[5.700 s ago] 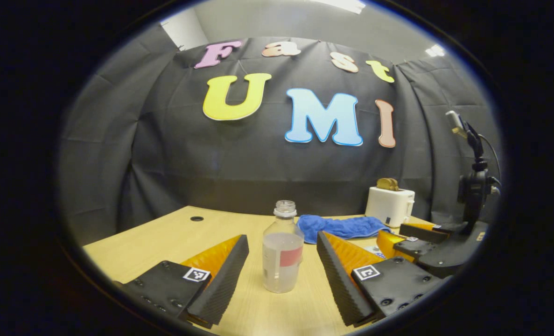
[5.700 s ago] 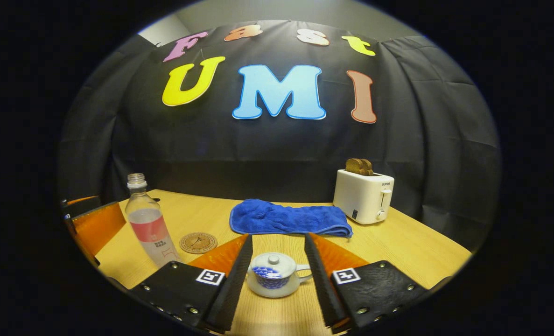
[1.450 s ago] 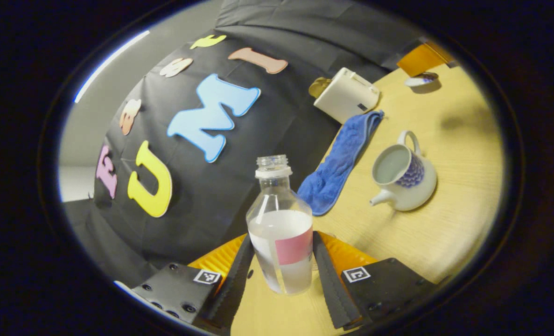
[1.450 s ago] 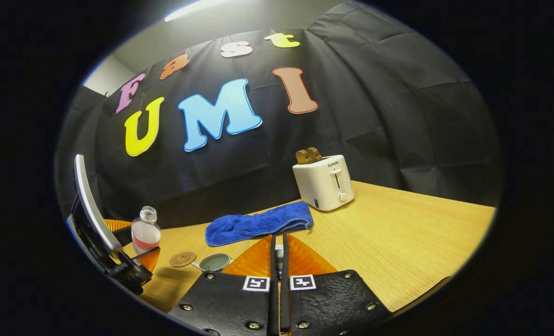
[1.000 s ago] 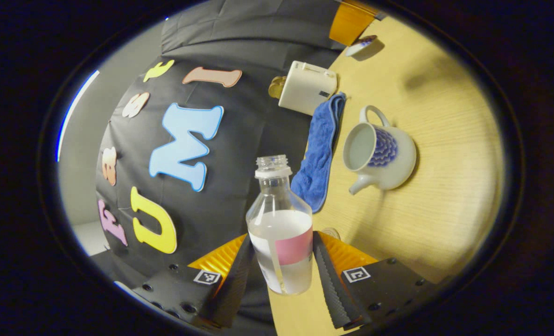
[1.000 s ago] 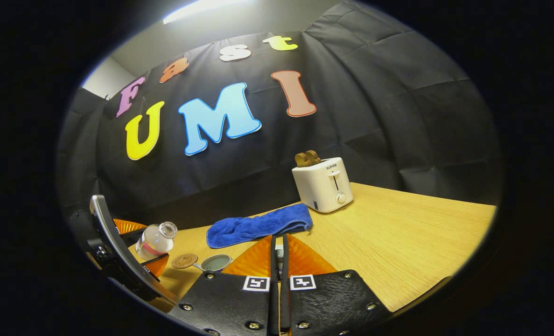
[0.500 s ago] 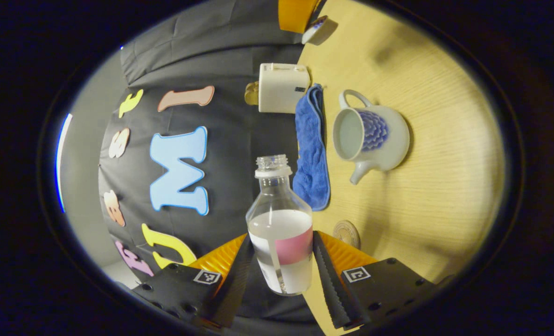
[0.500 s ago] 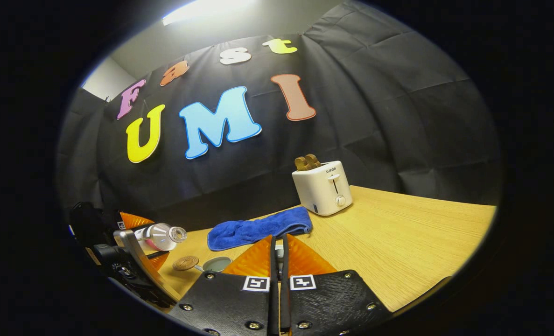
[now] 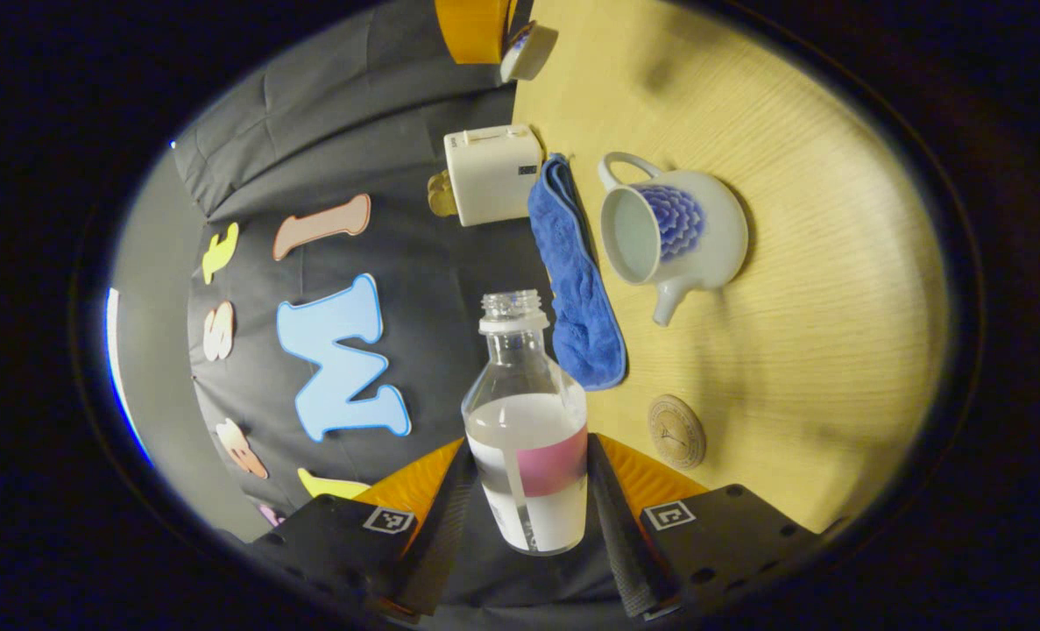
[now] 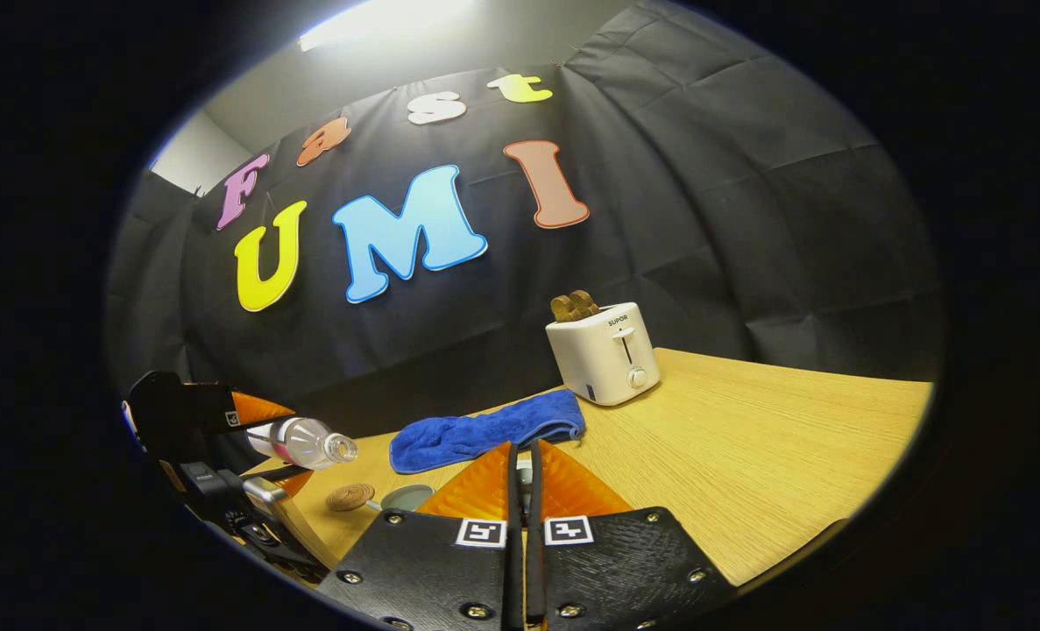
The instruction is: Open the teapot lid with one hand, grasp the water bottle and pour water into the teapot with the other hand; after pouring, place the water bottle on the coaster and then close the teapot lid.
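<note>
Above the desk (image 9: 817, 263), the left gripper (image 9: 528, 517) clamps the tipped water bottle (image 9: 528, 456) at its labelled belly; thin, slippery plastic, best held there. Mid-desk sits the open, breakable teapot (image 9: 668, 232). The right gripper (image 10: 524, 491) pinches the lid (image 9: 528, 54).

Each tool (image 10: 522, 491) has black screwed plates bearing square markers.

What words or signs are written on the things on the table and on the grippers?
"SUPOR": on the toaster, near its top.
Bottle: pink label, no print that can be read.
Coaster: a carved mark, too small to read.
Left gripper and right gripper: square black-and-white code tags, no words.
</note>
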Action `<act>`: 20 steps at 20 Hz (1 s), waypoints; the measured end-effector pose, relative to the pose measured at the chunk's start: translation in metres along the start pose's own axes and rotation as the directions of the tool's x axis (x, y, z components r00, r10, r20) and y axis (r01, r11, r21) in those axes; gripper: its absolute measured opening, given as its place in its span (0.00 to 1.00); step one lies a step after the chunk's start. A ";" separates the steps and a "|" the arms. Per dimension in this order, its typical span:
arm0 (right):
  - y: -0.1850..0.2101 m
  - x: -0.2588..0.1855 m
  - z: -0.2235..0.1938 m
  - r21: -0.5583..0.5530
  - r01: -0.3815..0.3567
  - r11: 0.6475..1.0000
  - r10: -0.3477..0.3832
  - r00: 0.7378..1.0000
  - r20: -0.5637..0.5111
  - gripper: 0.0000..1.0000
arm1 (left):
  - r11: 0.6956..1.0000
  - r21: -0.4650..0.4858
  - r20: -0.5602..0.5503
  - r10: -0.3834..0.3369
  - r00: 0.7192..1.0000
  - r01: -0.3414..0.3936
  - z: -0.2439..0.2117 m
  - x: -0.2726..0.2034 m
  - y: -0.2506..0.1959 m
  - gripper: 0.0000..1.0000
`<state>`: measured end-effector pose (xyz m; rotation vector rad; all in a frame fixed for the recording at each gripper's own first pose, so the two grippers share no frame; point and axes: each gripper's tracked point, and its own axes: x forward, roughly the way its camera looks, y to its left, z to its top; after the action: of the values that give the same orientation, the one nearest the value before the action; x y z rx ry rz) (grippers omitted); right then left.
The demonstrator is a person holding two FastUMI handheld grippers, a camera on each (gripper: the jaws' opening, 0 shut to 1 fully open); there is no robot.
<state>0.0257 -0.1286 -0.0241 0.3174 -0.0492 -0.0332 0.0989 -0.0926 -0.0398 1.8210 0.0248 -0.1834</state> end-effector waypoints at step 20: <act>-0.001 -0.001 0.002 0.013 -0.003 1.000 0.003 1.000 0.005 0.02 | 0.987 0.161 0.006 0.016 1.000 -0.017 0.005 -0.001 0.011 0.88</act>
<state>0.0244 -0.1299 -0.0225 0.3302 -0.0552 -0.0309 0.0981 -0.1002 -0.0305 1.9816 -0.0089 -0.1824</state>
